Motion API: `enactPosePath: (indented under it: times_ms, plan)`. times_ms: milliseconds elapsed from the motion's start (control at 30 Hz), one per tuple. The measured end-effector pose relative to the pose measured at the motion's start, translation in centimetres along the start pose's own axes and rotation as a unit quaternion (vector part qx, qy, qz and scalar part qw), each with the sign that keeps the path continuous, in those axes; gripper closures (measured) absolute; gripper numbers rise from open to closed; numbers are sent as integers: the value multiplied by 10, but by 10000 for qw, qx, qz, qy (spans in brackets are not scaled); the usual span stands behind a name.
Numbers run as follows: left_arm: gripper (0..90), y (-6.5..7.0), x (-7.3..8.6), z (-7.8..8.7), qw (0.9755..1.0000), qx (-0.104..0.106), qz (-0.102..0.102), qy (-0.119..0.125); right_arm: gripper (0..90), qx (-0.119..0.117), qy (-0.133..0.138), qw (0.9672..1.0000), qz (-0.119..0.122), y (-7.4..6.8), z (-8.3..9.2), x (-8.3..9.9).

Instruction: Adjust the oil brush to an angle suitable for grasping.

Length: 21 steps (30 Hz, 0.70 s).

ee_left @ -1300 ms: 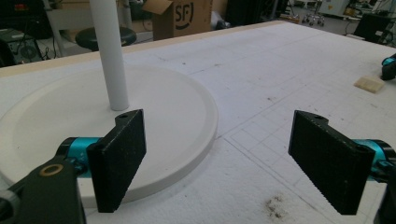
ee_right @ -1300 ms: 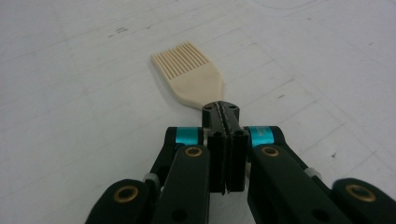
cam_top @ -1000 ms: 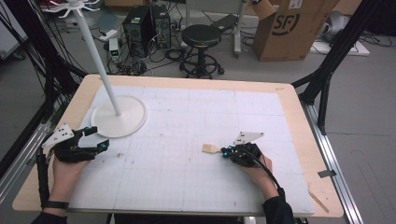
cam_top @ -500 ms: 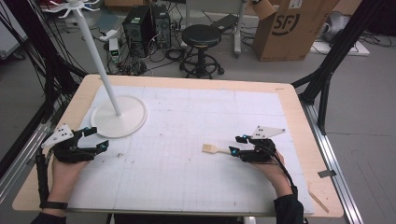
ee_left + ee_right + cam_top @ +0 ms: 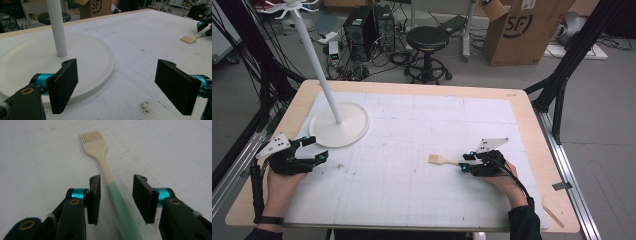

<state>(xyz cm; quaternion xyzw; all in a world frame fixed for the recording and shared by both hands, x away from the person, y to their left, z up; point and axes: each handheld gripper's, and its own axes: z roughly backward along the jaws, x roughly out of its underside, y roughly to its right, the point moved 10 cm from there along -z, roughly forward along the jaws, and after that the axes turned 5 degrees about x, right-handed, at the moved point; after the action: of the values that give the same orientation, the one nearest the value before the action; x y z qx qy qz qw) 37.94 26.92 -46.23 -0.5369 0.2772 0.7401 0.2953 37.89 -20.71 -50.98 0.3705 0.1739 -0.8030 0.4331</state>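
My right gripper [image 5: 116,200] has just been closing; its jaws straddle the brush [image 5: 106,173] handle without pinching it, bristles lying ahead. My left gripper [image 5: 117,85] stands spread wide beside the stand base [image 5: 95,57].

Black tool [image 5: 116,200], teal collars, brass screws.

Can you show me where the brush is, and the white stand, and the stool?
brush [image 5: 103,168], right gripper view, on its cream neck below the bristles.
stand [image 5: 339,132], high view, on its round white base.
stool [image 5: 427,37], high view, on its black seat.
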Motion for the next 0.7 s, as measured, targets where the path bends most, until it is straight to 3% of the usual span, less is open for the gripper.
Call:
enactPosePath:
  times_ms: [267,533,700]
  plan:
    - [194,0,0,1,10000,-1,-5,1,767,-106,-103,9998,123,-1,0,3]
    - [194,0,-1,1,10000,-2,-11,17,808,-167,-88,9996,187,-4,-1,1]
    - [194,0,-2,2,10000,-6,-12,49,809,-252,55,9993,281,-9,-4,-11]
